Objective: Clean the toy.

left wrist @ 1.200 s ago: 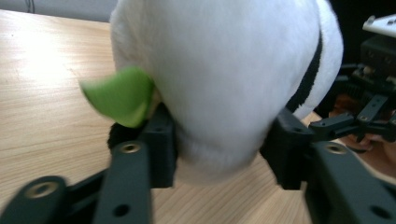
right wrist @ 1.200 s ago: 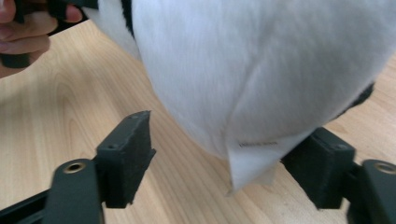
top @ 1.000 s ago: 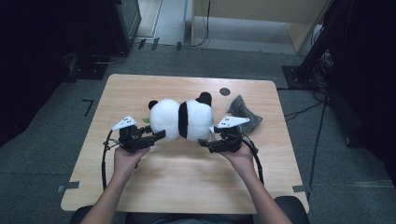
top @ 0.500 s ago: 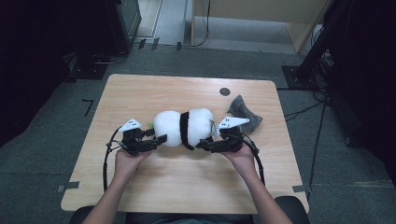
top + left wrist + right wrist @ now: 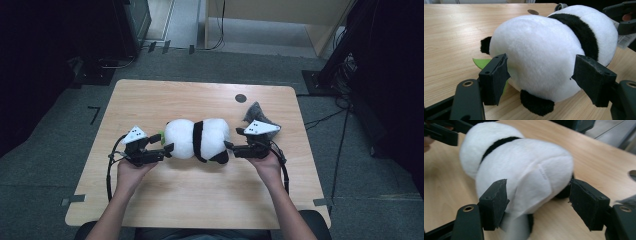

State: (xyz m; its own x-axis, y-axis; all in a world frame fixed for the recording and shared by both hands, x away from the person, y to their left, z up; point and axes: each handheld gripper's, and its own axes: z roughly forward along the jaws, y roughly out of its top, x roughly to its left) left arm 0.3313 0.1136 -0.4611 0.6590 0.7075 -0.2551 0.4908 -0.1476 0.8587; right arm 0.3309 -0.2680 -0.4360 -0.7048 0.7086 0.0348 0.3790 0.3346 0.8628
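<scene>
High view: plush panda (image 5: 197, 140) lies on its side near the middle of the wooden worktop (image 5: 165, 97), long axis running left to right. Left claw (image 5: 167, 149) sits at its left end, right claw (image 5: 229, 146) at its right end, each held level in one of the person's hands.

Left gripper view: the left claw's jaws have just been opening. The pads (image 5: 495, 78) bracket the rounded white end of the toy; the left pad is about touching the fur, the right pad stands clear with worktop showing behind it. No real grip. A green felt piece (image 5: 482, 62) pokes out beneath the toy by the left pad.

Right gripper view: the right claw stands about as wide, its jaws either side of the other end. Left pad touches the fur near a sewn fabric tag (image 5: 541, 175), right pad is just off it. Not clamped.

Judgement: the step looks like setting the panda down and letting go. To do it well, widen both claws until both pads are free of the pile, then draw straight back along the toy's axis so the fur is not dragged or the toy rolled. Mind the green piece and the tag; either could snag.

Surface: light wood grain, with a dark round spot (image 5: 240, 98) near the far edge and a grey crumpled object (image 5: 255, 111) beyond the right hand. Room: grey carpet, cables, dark equipment around the worktop.
</scene>
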